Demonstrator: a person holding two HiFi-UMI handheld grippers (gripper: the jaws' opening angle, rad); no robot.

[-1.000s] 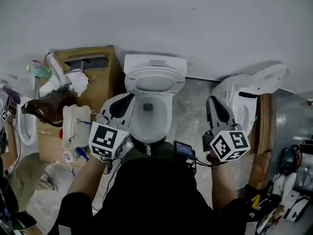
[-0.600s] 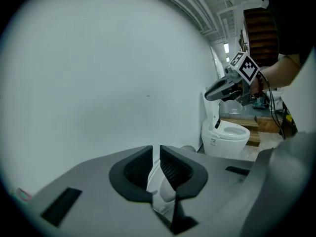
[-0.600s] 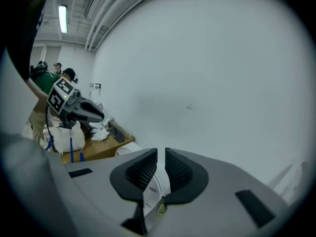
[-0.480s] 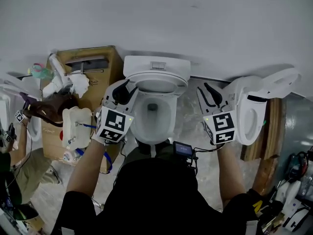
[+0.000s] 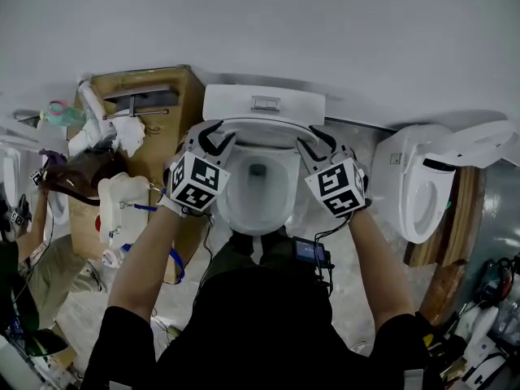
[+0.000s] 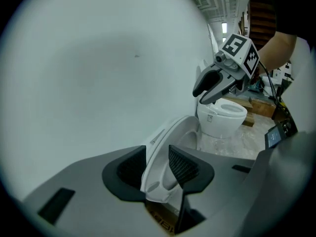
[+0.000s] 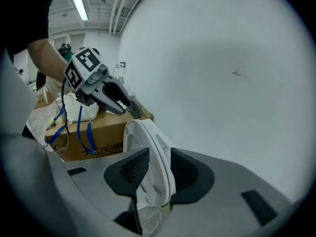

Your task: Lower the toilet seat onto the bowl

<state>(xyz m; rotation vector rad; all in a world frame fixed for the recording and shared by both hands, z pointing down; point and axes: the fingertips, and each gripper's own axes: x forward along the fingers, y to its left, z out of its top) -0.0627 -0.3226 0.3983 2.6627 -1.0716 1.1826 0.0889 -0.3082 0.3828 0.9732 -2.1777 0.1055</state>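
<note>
The toilet seat [image 5: 264,126] stands upright against the tank [image 5: 264,102]. The left gripper [image 5: 218,134] and right gripper [image 5: 313,139] — jaws just opened wide — each straddle one side edge, unclamped. The bowl [image 5: 258,197] lies in front, toward the person.

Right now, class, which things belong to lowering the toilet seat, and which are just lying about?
Job: toilet seat, raised; bowl; left gripper and right gripper, jaws just opened, each astride the seat's edge.
Lying about: cardboard box; second toilet.
</note>
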